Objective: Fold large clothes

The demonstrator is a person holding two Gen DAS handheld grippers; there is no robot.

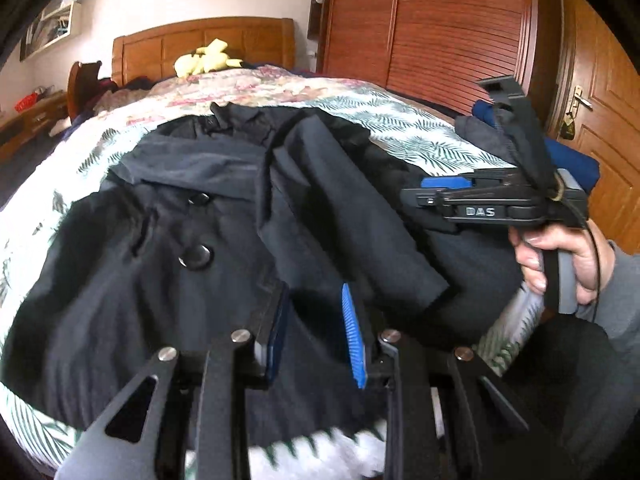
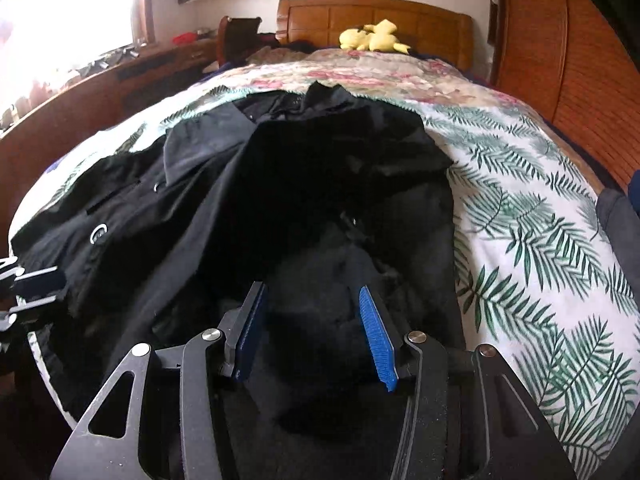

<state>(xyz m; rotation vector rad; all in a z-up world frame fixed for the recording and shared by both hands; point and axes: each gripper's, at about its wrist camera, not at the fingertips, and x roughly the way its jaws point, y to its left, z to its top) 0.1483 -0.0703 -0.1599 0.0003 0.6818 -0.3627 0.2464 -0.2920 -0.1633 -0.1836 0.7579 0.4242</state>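
A large black coat (image 1: 180, 280) lies spread on the bed, front up with its buttons (image 1: 196, 256) showing and one sleeve (image 1: 352, 232) folded across its body. My left gripper (image 1: 316, 328) hovers over the coat's lower middle, open, with only the coat below showing in the gap between its blue pads. A hand holds my right gripper (image 1: 416, 196) above the coat's right side. In the right wrist view that gripper (image 2: 314, 332) is open over the dark coat (image 2: 320, 184). The left gripper (image 2: 40, 288) shows at the left edge.
The bed has a leaf-print sheet (image 2: 540, 240) and a floral quilt (image 2: 360, 72) further back. A yellow plush toy (image 2: 372, 38) sits by the wooden headboard (image 2: 380, 12). Blue folded clothes (image 1: 576, 160) lie at the bed's right edge. A wardrobe (image 1: 440, 20) and a door (image 1: 600, 100) stand beyond.
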